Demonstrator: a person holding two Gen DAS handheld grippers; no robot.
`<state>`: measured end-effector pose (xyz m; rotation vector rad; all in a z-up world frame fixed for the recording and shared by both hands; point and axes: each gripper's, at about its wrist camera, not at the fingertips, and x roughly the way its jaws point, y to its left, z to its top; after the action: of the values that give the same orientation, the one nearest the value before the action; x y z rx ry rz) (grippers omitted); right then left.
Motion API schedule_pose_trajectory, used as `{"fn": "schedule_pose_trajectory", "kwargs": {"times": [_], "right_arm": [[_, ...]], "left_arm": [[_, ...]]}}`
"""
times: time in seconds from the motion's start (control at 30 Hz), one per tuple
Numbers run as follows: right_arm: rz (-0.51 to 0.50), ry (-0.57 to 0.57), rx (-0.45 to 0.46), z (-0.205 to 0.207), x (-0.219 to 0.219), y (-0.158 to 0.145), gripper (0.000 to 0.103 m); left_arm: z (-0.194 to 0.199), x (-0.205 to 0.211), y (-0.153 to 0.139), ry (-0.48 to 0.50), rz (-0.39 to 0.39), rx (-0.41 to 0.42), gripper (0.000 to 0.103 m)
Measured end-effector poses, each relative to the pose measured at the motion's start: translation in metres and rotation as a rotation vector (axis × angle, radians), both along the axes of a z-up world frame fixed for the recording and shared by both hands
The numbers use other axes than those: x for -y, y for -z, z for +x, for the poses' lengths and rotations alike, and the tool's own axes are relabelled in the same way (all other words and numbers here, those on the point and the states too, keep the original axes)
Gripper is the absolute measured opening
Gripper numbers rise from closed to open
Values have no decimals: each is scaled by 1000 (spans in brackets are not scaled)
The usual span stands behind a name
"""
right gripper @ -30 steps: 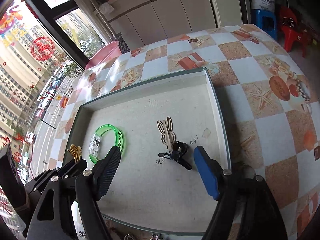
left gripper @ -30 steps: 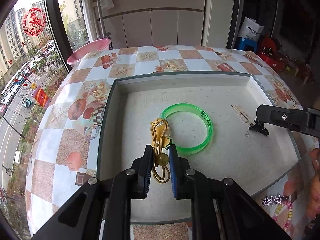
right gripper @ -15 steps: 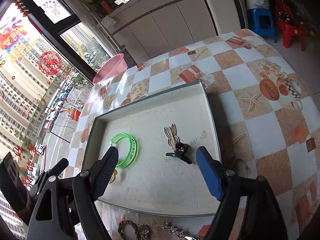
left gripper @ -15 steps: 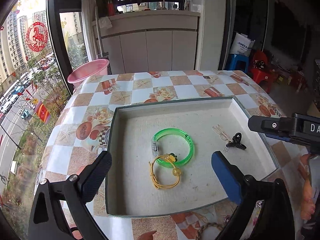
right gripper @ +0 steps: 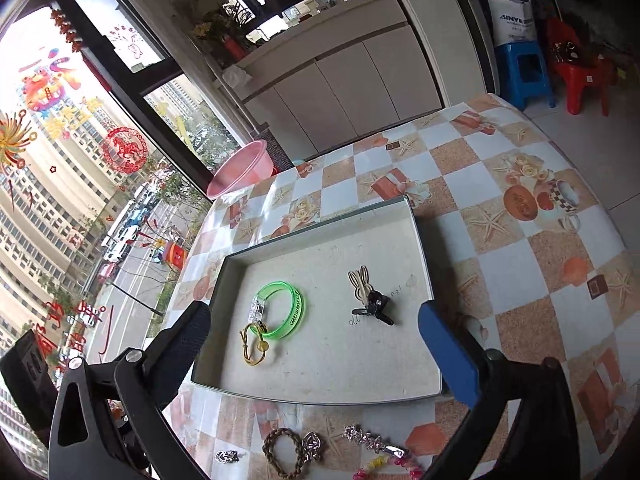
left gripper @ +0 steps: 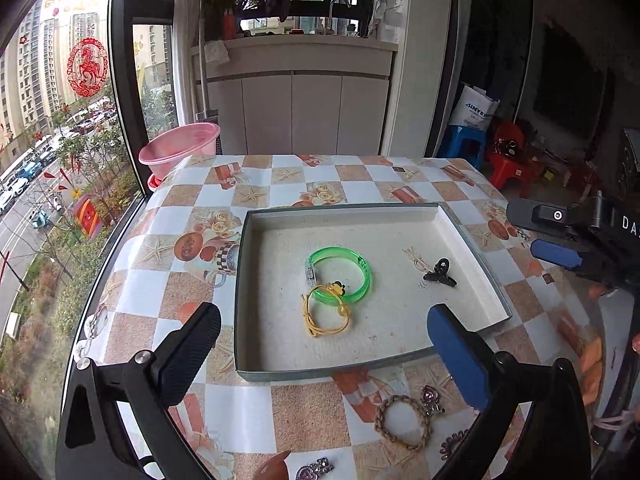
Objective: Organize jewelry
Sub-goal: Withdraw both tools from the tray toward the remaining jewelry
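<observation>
In the left wrist view the left gripper (left gripper: pixel 320 344) hangs with fingers spread wide and empty; the tray (left gripper: pixel 245 280) at 12 o'clock holds the green bangle (left gripper: pixel 340 275) touching the yellow cord bracelet (left gripper: pixel 325 314), so the braided bracelet (left gripper: pixel 403 422) at 5 o'clock looks the sensible next pick, pinched across its band. In the right wrist view the right gripper (right gripper: pixel 316 344) is likewise spread and empty, and the loose pieces at 6 o'clock, such as the beaded strand (right gripper: pixel 390 465), are cut off by the frame.

We see bare tray (left gripper: pixel 384 336) floor along its near edge; bangle (left gripper: pixel 340 276), clip (left gripper: pixel 439 273) crowd the middle.
</observation>
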<state>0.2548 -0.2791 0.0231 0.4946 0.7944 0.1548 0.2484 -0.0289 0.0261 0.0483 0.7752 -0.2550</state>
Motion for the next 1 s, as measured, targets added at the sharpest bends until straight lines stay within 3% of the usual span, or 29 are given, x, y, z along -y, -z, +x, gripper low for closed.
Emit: {"fn": "schedule_pose_trajectory", "kwargs": {"times": [0.33,0.63,1.0], "right_arm": [[-75,-12,-13,-45,-6,-24,103],[-138,-36,-21,-91,-15,-40,103],[-203,-62,-123,-125,-24,-3,103]], "left_arm": [[-54,-34,4,-82,72,3,103],[-84,-66,25,-127,98,-56,103],[-106,-57,69,-59,103,-158,103]]}}
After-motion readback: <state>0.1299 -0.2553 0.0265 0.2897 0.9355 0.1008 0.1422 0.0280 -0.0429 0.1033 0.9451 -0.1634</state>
